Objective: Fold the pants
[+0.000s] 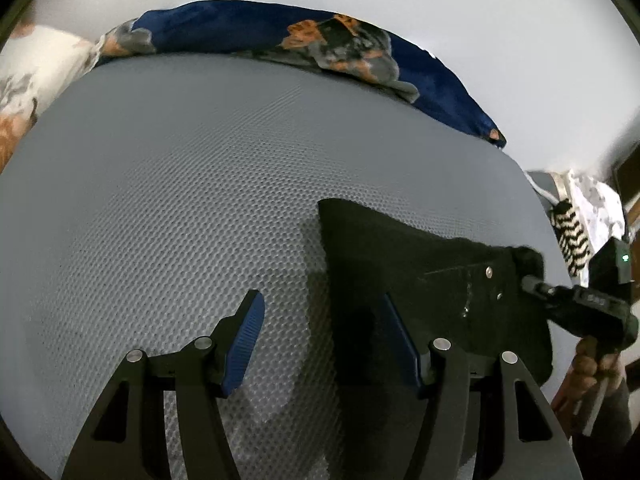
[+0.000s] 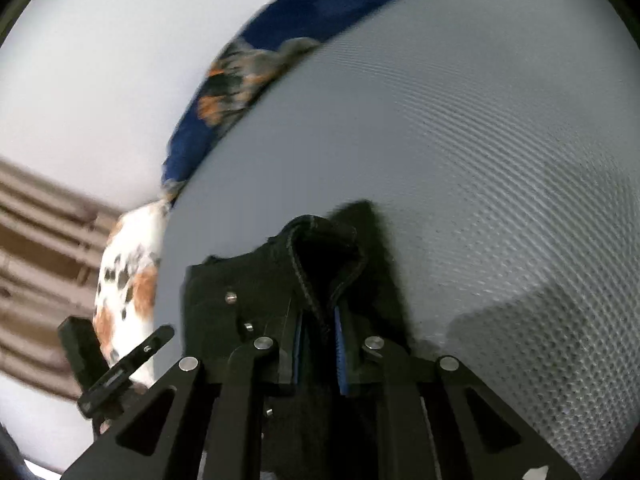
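Pinching waistband edge of black pants (image 2: 280,292), right gripper (image 2: 320,344) clamped; left gripper (image 1: 320,336) spread, empty. Cloth soft, limp; grab thick hems.

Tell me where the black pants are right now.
The black denim pants lie on the grey textured mattress, right of the open left tool in the left wrist view; the right tool pinches their edge.

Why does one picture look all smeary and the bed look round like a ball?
Right wrist view: smeared at the edges, on the blue blanket and striped wall, from motion; the right claw pinching the black pants stays sharp. Left wrist view: sharp; the fisheye lens bulges the grey mattress, and the pants show little detail.
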Demonstrator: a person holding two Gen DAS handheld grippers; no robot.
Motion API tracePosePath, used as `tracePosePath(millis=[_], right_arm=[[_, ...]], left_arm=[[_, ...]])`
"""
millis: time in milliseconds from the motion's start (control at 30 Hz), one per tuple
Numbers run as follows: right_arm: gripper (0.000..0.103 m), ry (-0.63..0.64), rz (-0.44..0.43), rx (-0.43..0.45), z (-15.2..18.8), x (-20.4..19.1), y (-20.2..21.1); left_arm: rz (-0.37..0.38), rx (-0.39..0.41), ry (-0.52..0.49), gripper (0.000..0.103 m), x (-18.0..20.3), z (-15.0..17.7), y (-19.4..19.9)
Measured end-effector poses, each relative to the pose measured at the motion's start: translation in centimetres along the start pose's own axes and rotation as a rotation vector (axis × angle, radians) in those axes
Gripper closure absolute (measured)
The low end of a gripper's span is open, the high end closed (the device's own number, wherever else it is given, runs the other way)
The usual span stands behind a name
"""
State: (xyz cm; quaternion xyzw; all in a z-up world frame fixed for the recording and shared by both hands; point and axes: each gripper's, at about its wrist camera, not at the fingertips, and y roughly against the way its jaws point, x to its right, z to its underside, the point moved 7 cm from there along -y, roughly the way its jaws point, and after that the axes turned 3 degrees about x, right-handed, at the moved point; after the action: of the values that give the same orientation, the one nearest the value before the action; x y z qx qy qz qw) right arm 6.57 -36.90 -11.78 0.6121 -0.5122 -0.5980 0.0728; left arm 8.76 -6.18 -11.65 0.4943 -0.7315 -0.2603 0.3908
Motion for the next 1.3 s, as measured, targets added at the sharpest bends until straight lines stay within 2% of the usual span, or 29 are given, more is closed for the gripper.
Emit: tracePosePath(millis=[67, 133, 233, 300, 500, 733, 967, 1300], right_arm=[[0.09, -0.031, -0.013, 0.003, 0.1, 0.9, -0.2], [0.088, 0.0, 0.019, -0.004, 0.2, 0.7, -0.6], [0.077, 0.015, 0.053, -0.009, 0.0, 0.2, -0.6], [0.072, 0.028, 0.076, 0.0, 0.0, -0.1, -0.4], [0.071, 0.063, 0.114, 0.0, 1.3, -0.6, 2.1], [0.071, 0.12, 0.12, 0.003, 4.1, -2.0, 4.9], [0.073, 0.134, 0.117, -0.016, 6.4, -2.3, 5.5], [0.074, 0.138, 0.133, -0.012, 7.9, -1.8, 5.8]], left_arm=[[-0.006, -0.003, -0.014, 0.042, 0.3, 0.0, -0.5], [-0.005, -0.025, -0.03, 0.042, 0.7, 0.3, -1.7], [-0.043, -0.082, -0.082, 0.042, 0.8, 1.2, -4.1], [-0.039, -0.099, -0.082, 0.041, 0.7, 1.6, -4.9], [-0.026, -0.115, -0.083, 0.041, 0.4, 2.0, -4.0], [0.003, -0.139, -0.115, 0.041, 1.3, 4.5, -2.0], [0.018, -0.141, -0.149, 0.041, 2.8, 6.6, -0.5], [-0.01, -0.135, -0.167, 0.041, 3.5, 7.8, 0.4]])
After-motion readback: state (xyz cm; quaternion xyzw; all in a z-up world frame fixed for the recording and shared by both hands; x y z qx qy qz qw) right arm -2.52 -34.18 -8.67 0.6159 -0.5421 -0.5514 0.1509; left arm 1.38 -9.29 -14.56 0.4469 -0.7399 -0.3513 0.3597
